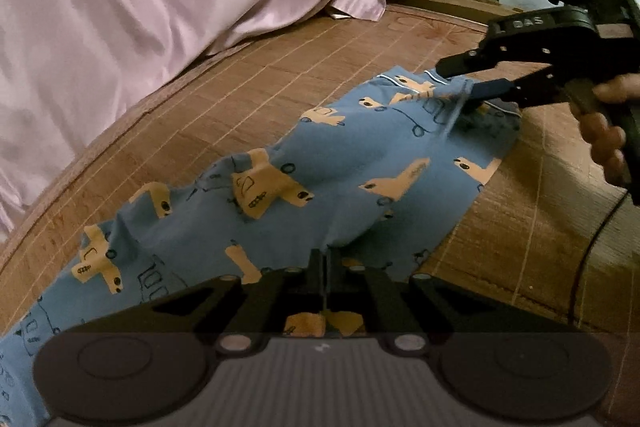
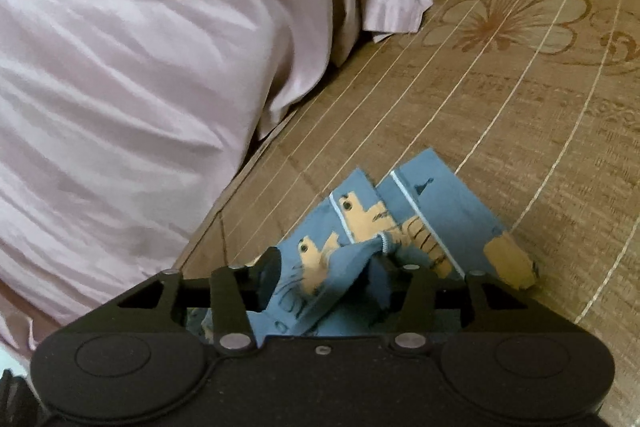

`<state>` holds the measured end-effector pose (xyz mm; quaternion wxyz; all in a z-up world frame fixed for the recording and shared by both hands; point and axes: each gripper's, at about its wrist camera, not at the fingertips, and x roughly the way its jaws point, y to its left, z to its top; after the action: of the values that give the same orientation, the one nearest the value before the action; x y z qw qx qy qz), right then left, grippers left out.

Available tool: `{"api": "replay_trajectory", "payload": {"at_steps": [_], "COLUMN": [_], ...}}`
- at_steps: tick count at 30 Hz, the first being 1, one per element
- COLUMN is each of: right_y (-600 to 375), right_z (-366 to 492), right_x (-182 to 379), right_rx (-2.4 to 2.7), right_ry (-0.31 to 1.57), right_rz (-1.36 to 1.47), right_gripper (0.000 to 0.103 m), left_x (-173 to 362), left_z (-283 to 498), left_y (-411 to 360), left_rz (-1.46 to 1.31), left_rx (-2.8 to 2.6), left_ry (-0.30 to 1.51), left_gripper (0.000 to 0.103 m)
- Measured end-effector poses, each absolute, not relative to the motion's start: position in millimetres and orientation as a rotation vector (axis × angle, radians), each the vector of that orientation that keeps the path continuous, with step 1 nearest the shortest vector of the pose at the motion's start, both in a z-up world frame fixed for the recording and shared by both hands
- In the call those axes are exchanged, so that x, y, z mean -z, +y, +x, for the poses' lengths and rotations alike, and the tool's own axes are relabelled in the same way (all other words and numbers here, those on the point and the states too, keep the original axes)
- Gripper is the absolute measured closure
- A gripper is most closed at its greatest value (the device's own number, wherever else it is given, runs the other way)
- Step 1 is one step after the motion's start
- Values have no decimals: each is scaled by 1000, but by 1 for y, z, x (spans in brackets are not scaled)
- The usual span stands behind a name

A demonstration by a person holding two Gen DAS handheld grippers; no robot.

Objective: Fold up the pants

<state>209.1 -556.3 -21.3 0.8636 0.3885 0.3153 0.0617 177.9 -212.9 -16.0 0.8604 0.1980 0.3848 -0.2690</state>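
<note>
Gripping one pants (image 1: pixel 352 163): left tongs (image 1: pixel 325 263); right tongs (image 2: pixel 320 277); both clamped.

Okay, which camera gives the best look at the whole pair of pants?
The left wrist view. It shows the blue printed pants stretched along the woven mat between both hand-held grippers. The right wrist view shows only the hem end, bunched in the right hand-held gripper.

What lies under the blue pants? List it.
Under the blue pants lies the woven brown mat, visible all around them. The covered part of it cannot be seen.
</note>
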Motion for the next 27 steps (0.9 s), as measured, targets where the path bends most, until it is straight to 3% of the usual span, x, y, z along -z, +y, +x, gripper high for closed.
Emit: {"api": "replay_trajectory", "payload": {"at_steps": [1,3,4,11,18,21,23,25,27], "right_y": [-556,-553,-550,-504,-522,-531,-532,-537,-540], "right_z": [211,214,216,171,165,161,159,157,158], "right_x": [22,21,18,-54,9,12,10,11,10], "right_rx": [-118,-81,-68,-115,91,123,133,131,120], "right_ry": [660,639,625,302,750,771,760,757,754], "right_rz": [811,773,729,157,321,413,416,434,468], "right_gripper": [62,97,100,100,98,84,75,65,59], "left_x": [16,15,15,-4,27,29,28,23,12], "left_z": [177,175,175,167,170,174,176,182,189], "left_y": [-213,-214,-215,-211,-214,-214,-212,-209,-212], "left_rz": [417,420,415,365,400,411,389,369,384], "left_rx": [571,574,577,631,682,702,719,743,761], "left_ry": [807,803,803,755,874,888,906,932,929], "left_gripper": [102,102,102,102,102,100,89,53,43]}}
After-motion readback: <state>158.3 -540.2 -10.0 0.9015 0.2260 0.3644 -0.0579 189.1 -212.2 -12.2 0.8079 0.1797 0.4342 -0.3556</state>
